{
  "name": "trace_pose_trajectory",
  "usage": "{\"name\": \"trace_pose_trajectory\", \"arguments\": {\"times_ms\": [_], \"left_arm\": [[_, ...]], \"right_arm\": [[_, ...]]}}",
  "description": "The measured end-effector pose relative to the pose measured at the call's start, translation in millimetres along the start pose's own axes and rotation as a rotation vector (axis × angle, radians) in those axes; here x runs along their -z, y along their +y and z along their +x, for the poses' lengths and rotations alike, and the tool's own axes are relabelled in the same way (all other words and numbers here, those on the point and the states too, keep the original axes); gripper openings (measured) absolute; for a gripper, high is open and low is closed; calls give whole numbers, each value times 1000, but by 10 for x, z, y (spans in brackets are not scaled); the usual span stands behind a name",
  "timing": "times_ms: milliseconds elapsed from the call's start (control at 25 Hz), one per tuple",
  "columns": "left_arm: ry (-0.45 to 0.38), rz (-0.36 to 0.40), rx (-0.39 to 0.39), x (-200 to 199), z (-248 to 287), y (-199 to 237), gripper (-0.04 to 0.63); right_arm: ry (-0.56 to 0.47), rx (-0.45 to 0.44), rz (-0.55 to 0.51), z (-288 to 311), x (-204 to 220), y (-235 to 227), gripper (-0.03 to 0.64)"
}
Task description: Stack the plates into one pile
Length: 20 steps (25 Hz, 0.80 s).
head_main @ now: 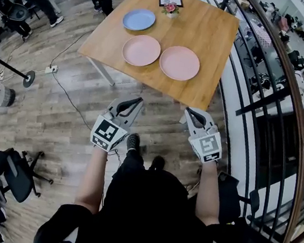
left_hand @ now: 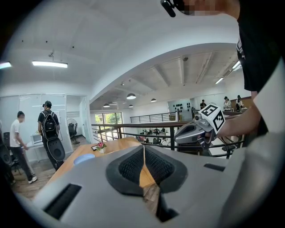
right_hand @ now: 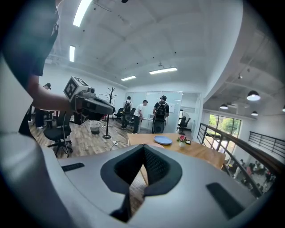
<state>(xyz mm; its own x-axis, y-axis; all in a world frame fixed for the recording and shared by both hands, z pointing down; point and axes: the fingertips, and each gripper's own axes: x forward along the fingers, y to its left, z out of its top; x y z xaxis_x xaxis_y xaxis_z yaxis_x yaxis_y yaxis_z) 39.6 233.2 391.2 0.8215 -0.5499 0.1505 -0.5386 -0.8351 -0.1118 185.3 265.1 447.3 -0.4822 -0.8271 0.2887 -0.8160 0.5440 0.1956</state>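
Wooden table [head_main: 211,36] holds three separate plates [head_main: 141,50]; left gripper [head_main: 137,101], right gripper [head_main: 189,112] closed.

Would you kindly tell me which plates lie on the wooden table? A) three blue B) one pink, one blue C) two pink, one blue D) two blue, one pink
C: the head view shows the blue plate, the left pink plate and the right pink plate lying apart on the table.

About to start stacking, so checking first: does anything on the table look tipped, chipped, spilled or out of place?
Nothing stands out. The blue plate, the left pink plate and the right pink plate lie flat on the table; the flower pot stands upright by the framed card. No spill shows.
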Motion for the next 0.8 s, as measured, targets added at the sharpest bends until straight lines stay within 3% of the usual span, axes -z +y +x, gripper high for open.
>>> {"name": "trace_pose_trajectory", "arguments": {"times_ms": [160,480,640,800], "left_arm": [[4,4,6,40,-19,24,29],[-15,41,-1,42,-91,111,32],[-10,31,16,57,-91,162,145],[-10,20,24,84,-106,212,179]], "right_arm": [[-17,11,6,39,-33,5,11],[-35,6,8,121,-78,92,126],[-15,-6,-18,166,-96,178,187],[-4,-7,-31,200,-117,242,210]]}}
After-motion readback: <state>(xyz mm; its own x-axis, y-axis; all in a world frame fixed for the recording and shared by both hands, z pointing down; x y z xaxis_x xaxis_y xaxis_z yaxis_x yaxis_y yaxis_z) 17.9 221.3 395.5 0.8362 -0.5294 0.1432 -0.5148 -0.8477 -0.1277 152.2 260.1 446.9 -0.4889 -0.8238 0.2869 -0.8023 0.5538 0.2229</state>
